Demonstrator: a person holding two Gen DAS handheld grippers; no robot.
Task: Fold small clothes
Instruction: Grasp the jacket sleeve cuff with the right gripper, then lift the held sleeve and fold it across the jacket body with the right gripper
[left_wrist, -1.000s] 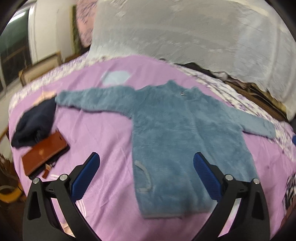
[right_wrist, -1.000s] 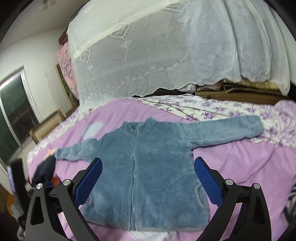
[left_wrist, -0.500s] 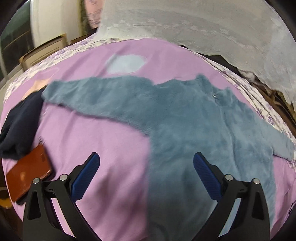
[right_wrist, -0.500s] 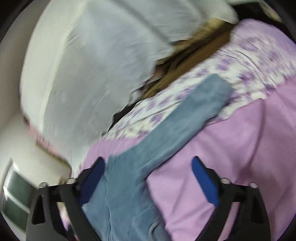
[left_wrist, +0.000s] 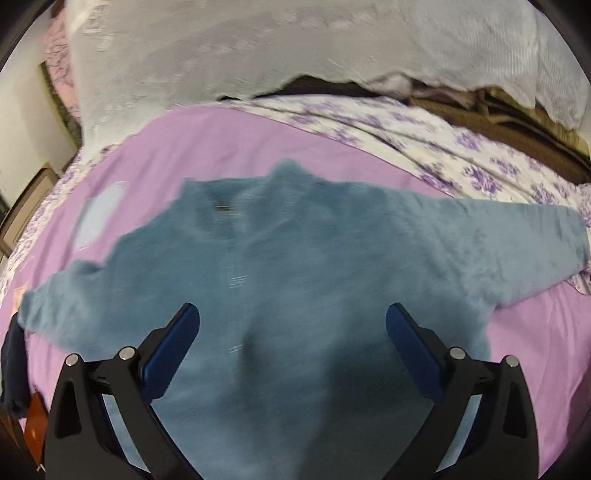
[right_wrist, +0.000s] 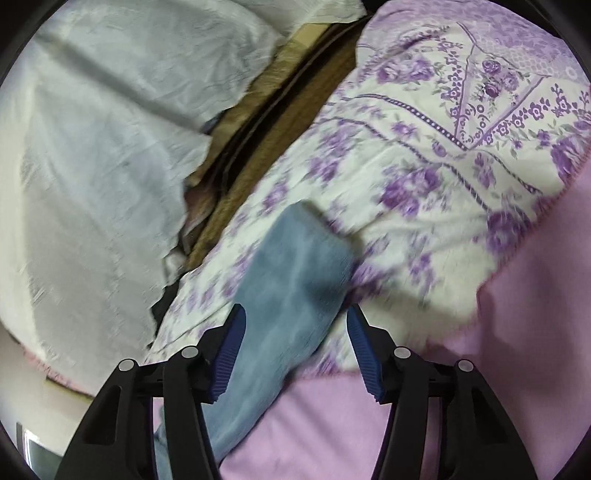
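Note:
A fuzzy blue-grey jacket (left_wrist: 295, 266) lies flat on the pink bedspread (left_wrist: 207, 147), both sleeves spread out sideways. My left gripper (left_wrist: 291, 332) hovers open over the jacket's chest, nothing between its blue pads. In the right wrist view one sleeve (right_wrist: 295, 273) of the jacket runs up from the bottom left, its cuff end resting on the floral sheet (right_wrist: 443, 162). My right gripper (right_wrist: 295, 347) is above that sleeve near the cuff. Its jaws are closing, with the sleeve between them, and the pads do not press on it.
A white lace cover (left_wrist: 258, 48) drapes the bedding pile at the back. A dark navy garment (left_wrist: 13, 369) and a brown wallet (left_wrist: 35, 424) lie at the left edge. A pale blue patch (left_wrist: 99, 214) sits on the bedspread. Brown folded blankets (right_wrist: 266, 122) lie behind the floral sheet.
Both grippers swept rightward across the bed. The left now faces the jacket's chest. The right rolled and dropped down over the right sleeve's cuff, its jaws narrowing.

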